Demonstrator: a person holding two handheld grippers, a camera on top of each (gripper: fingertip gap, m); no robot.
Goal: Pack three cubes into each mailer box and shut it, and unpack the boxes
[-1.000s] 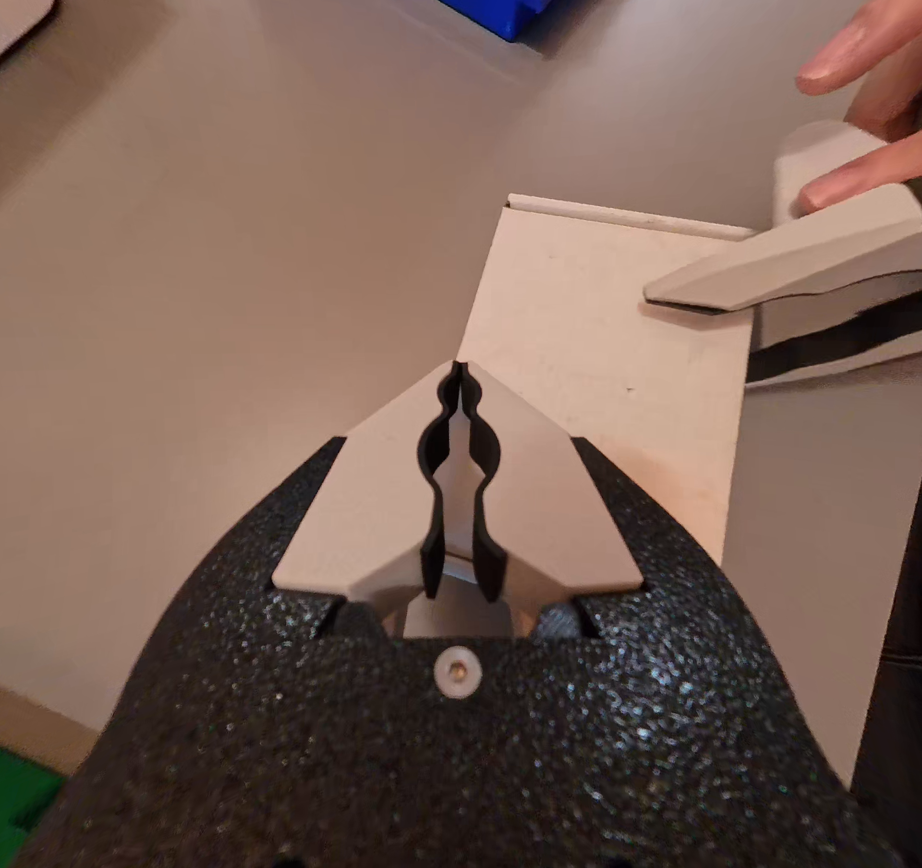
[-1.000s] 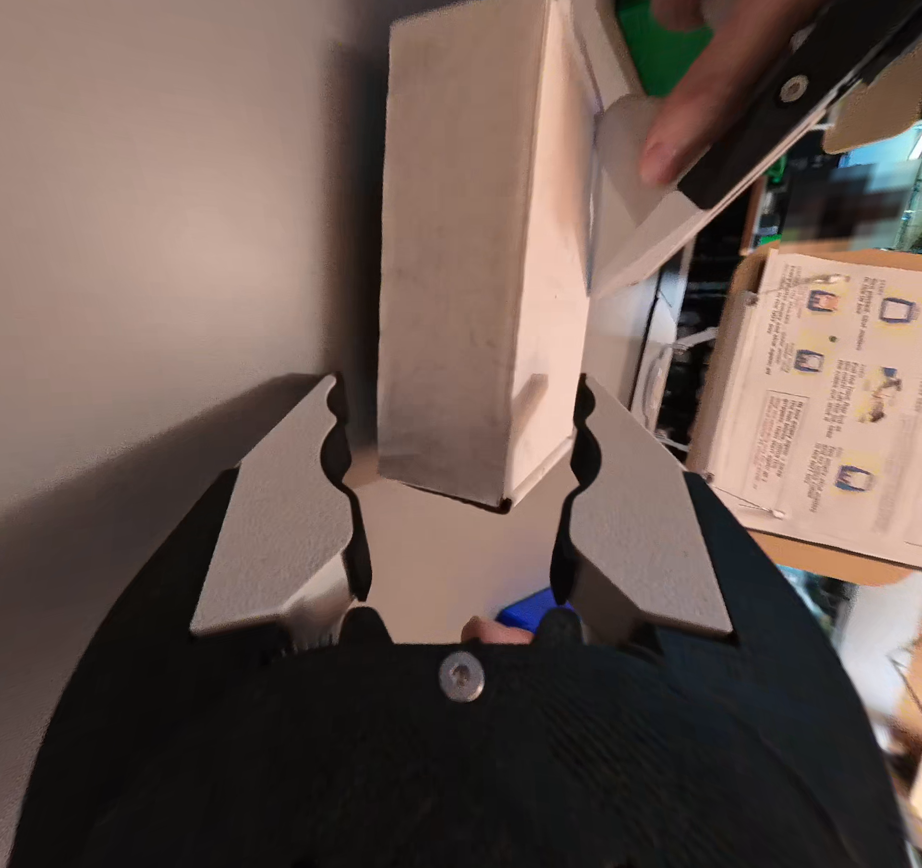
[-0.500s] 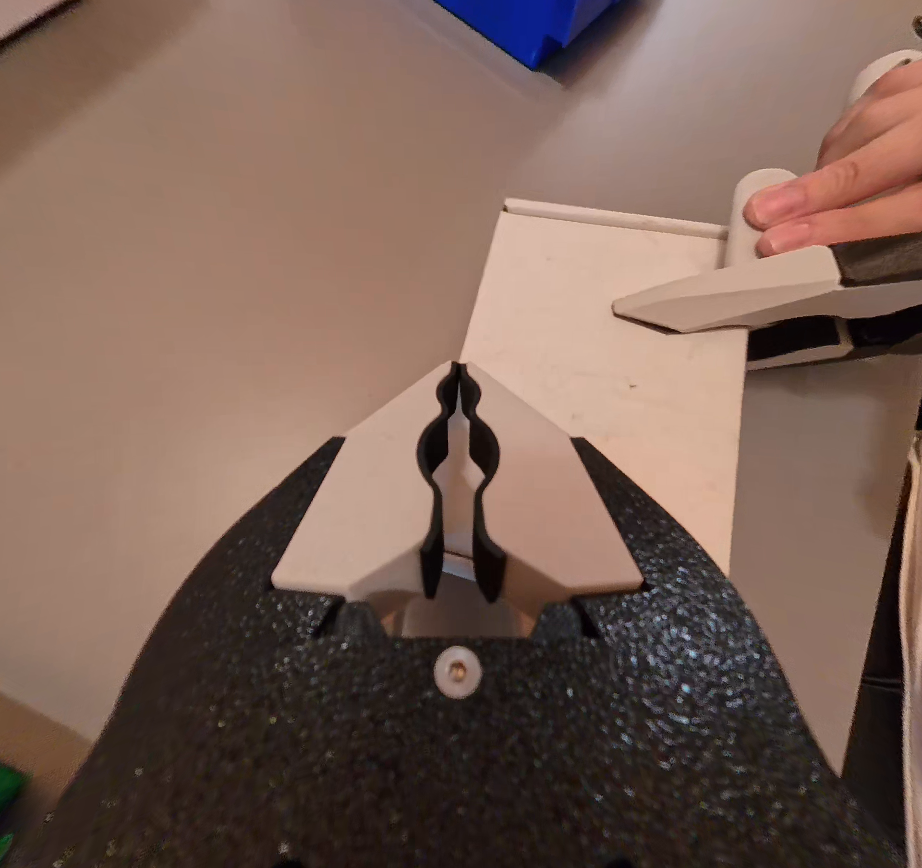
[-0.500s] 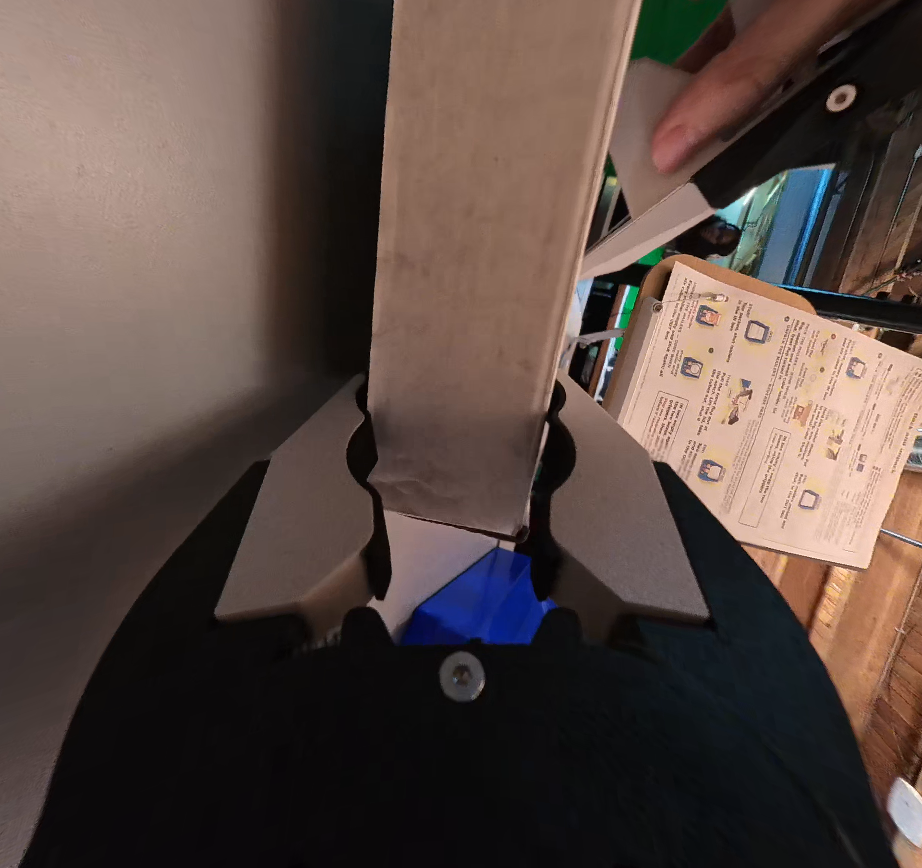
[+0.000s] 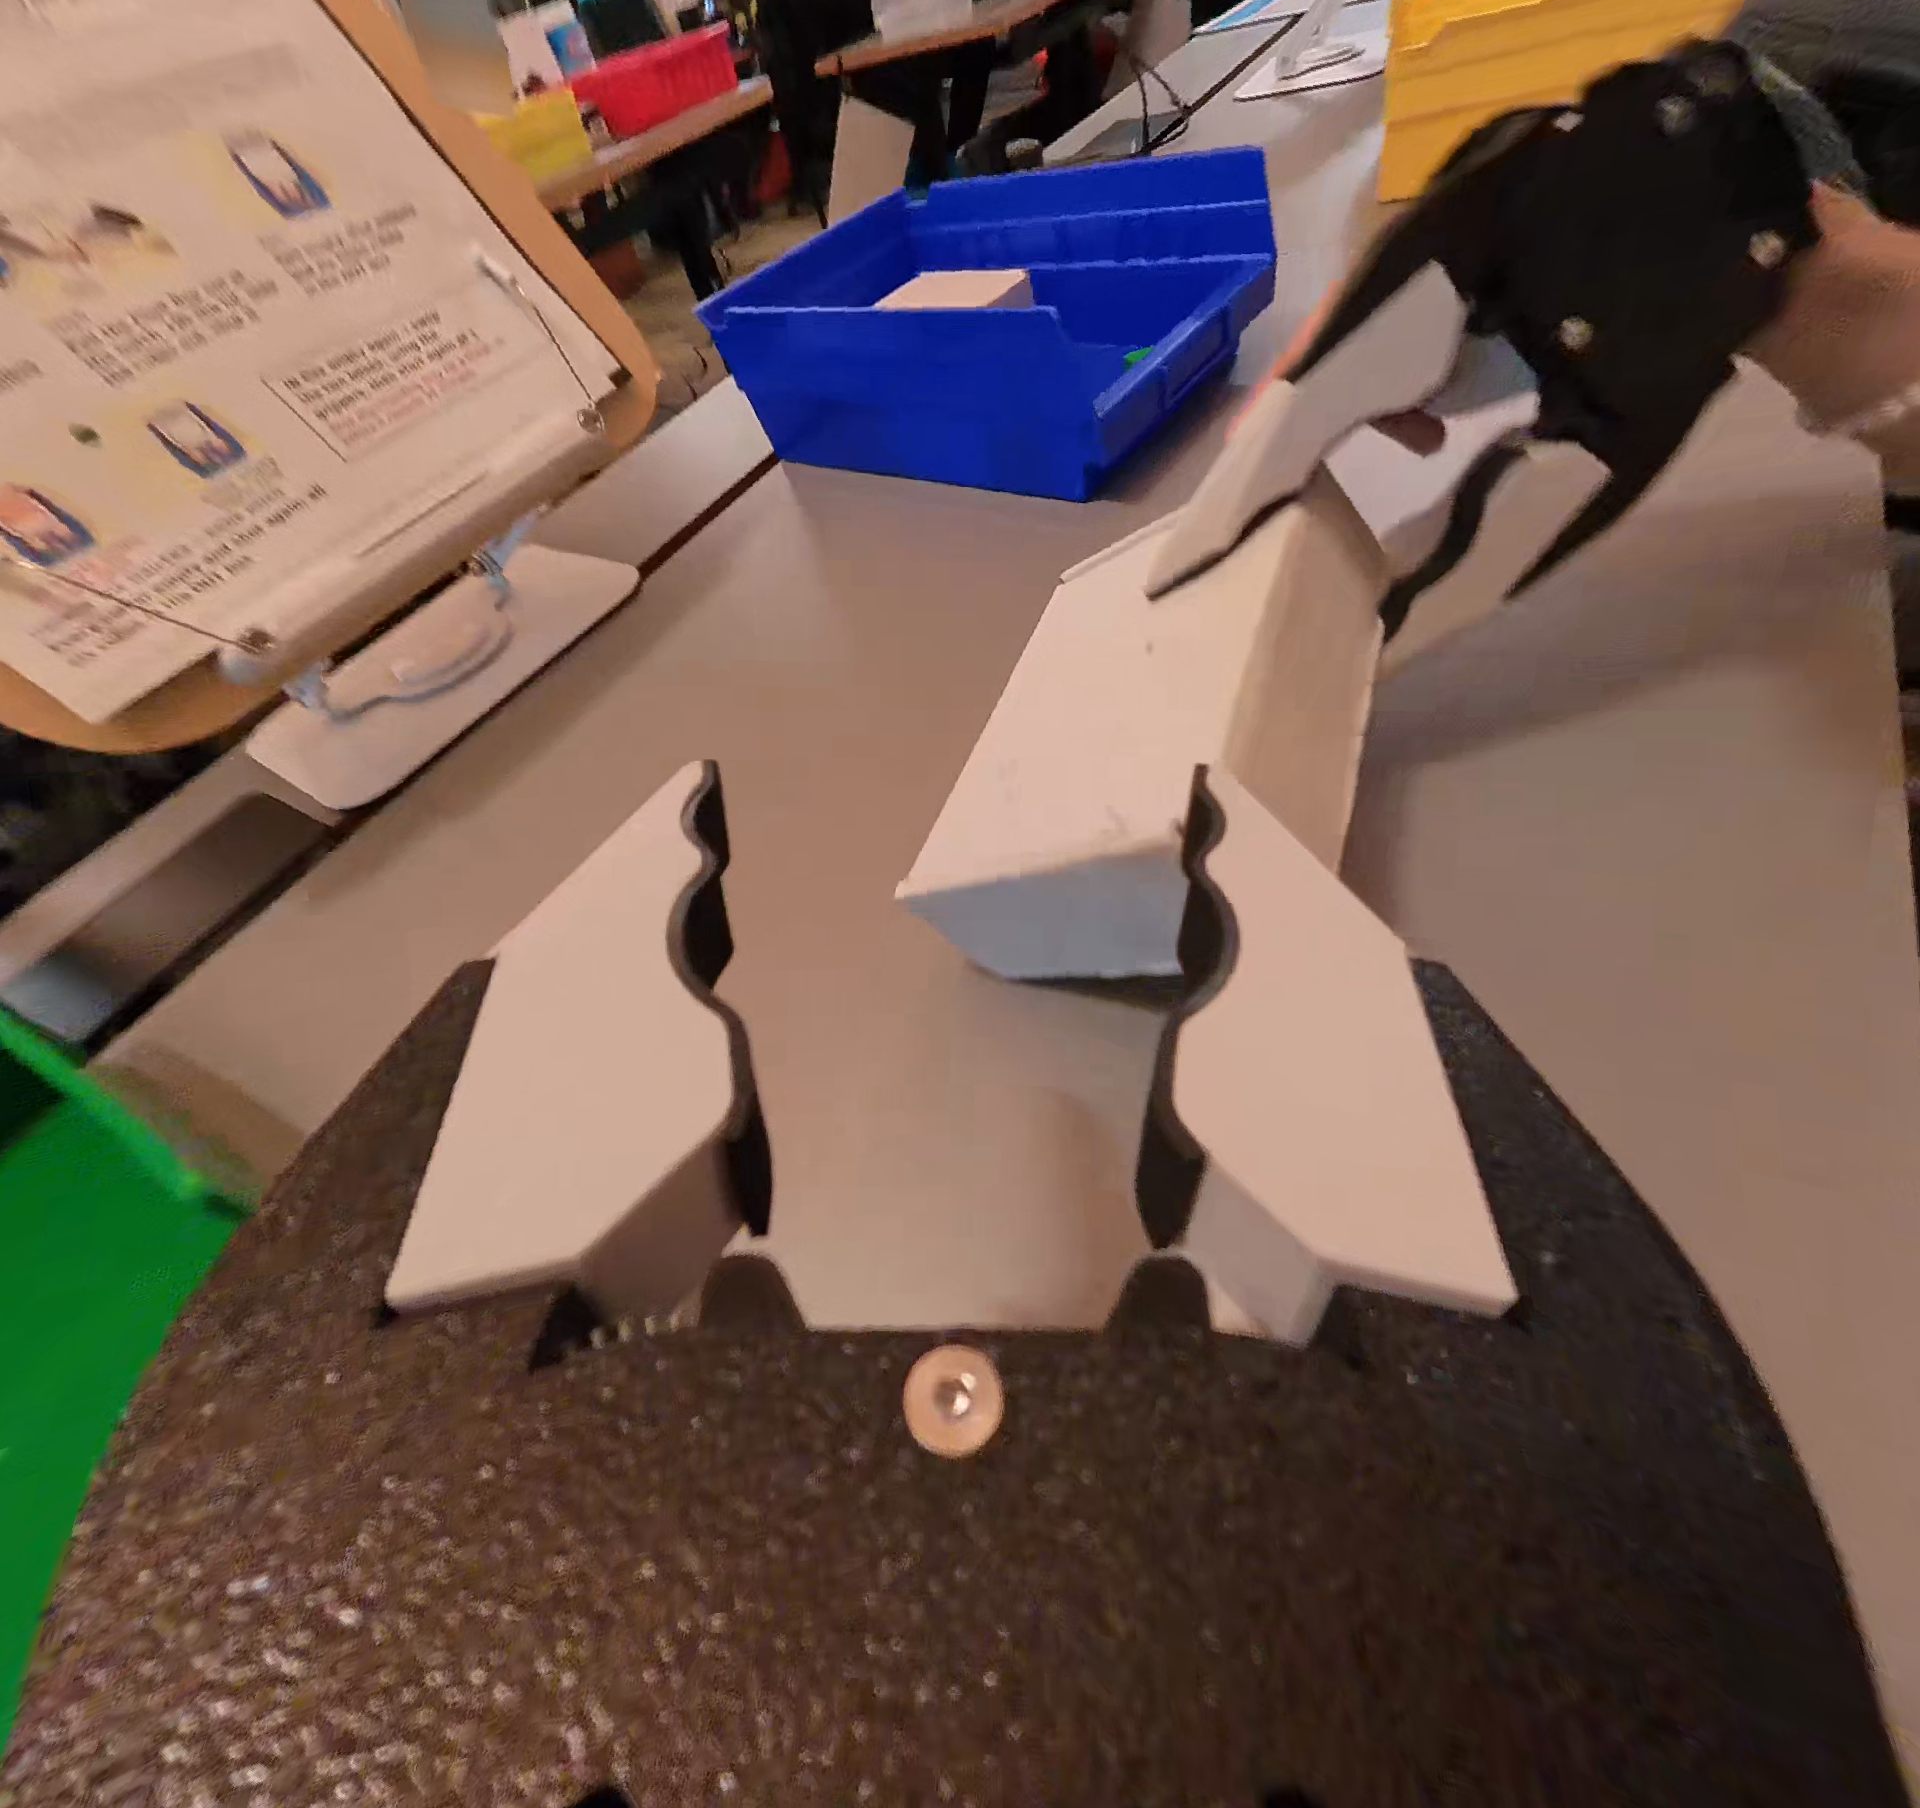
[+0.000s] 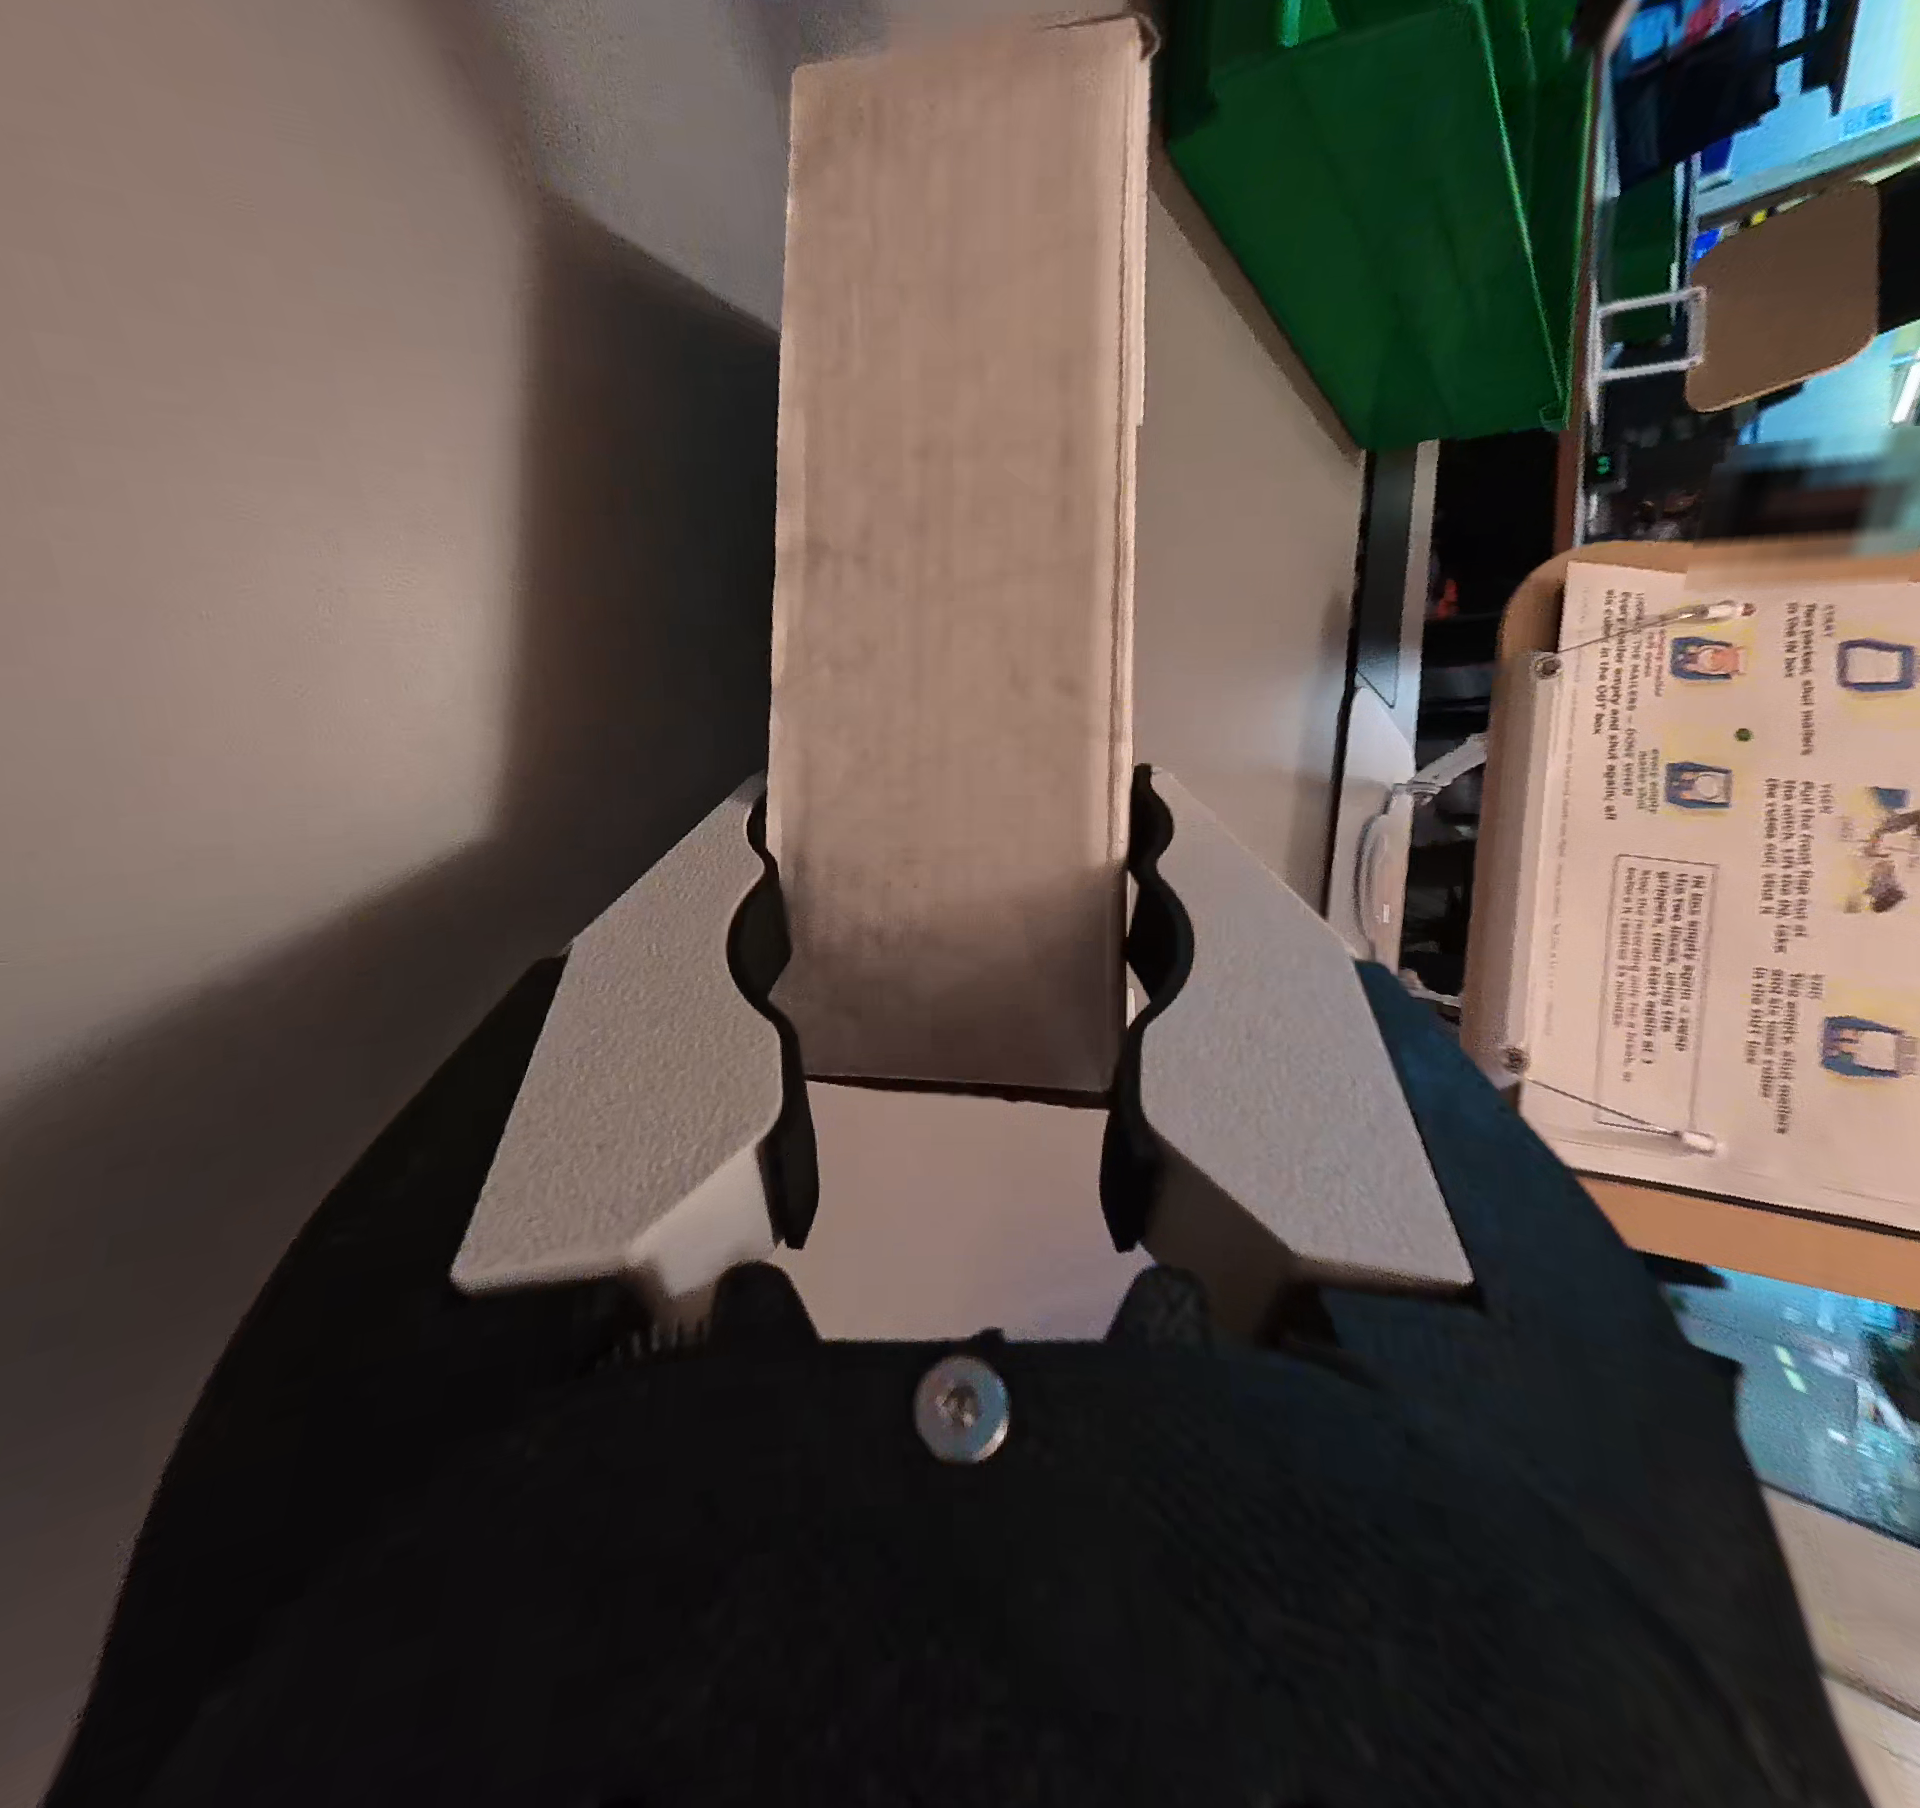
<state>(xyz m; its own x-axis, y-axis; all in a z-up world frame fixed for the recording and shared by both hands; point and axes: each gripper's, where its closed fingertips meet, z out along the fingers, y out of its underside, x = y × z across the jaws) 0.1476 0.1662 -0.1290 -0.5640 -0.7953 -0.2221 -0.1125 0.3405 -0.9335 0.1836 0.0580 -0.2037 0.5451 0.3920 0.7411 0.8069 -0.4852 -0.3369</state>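
A closed white mailer box (image 5: 1091, 750) is tilted above the grey table (image 5: 520, 906), its near end off the surface. My right gripper (image 6: 951, 927) is shut on one end of it, one finger on each long face (image 6: 956, 511). It also shows in the left wrist view (image 5: 1288, 553), clamping the far end. My left gripper (image 5: 956, 875) is open and empty. The box's near corner is just ahead of its right finger. No cubes show outside the bins.
A blue bin (image 5: 987, 387) at the back holds a white box (image 5: 956, 288) and a bit of green. A yellow bin (image 5: 1558, 23) stands far right. A green bin (image 5: 83, 1291) (image 6: 1371, 200) sits by the table edge. An instruction sheet on a stand (image 5: 260, 304) (image 6: 1714, 875) is at the left.
My left gripper has opened, come off the box top and tipped up. My right gripper has closed on the box end and lifted it off the table.
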